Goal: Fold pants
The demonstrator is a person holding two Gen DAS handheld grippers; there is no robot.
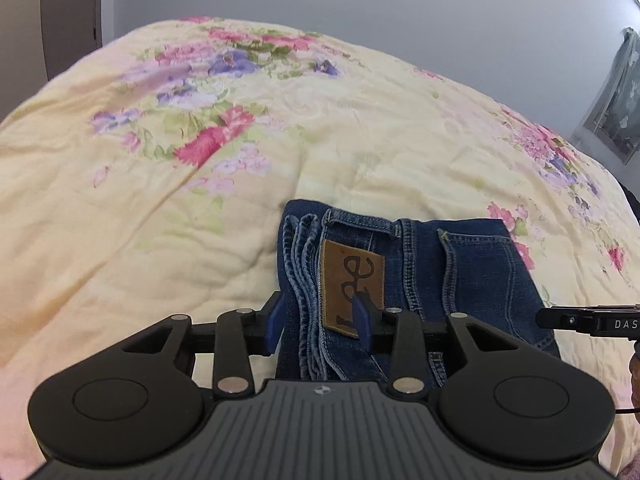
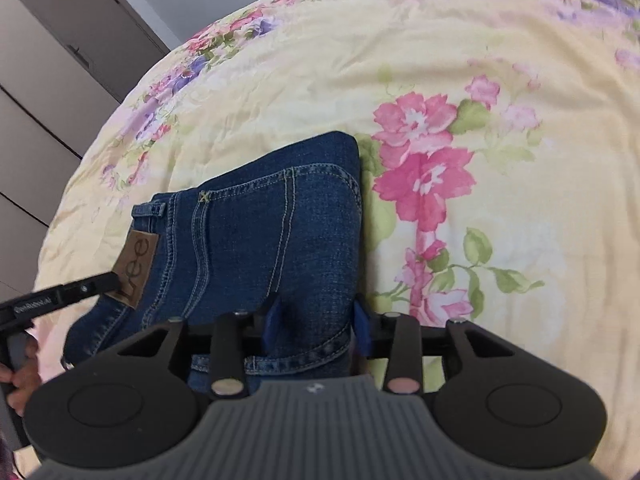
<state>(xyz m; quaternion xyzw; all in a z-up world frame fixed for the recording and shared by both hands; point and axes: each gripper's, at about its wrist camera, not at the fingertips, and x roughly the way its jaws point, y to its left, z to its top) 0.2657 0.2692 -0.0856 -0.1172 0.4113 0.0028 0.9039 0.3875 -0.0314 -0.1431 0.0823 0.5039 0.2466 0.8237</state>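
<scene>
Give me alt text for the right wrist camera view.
Folded blue jeans lie on a yellow floral bedspread, their near edge between the open right gripper. The left gripper reaches in by the brown waistband patch.

My left wrist camera looks steeply down along my jaws, close above the folded pants (image 1: 420,272) at the bed's (image 1: 120,240) near edge, facing the far wall. My right wrist camera, equally close, faces the bed's far left corner. Both views share the pants' leather patch (image 2: 136,268) and flowered bedspread.
</scene>
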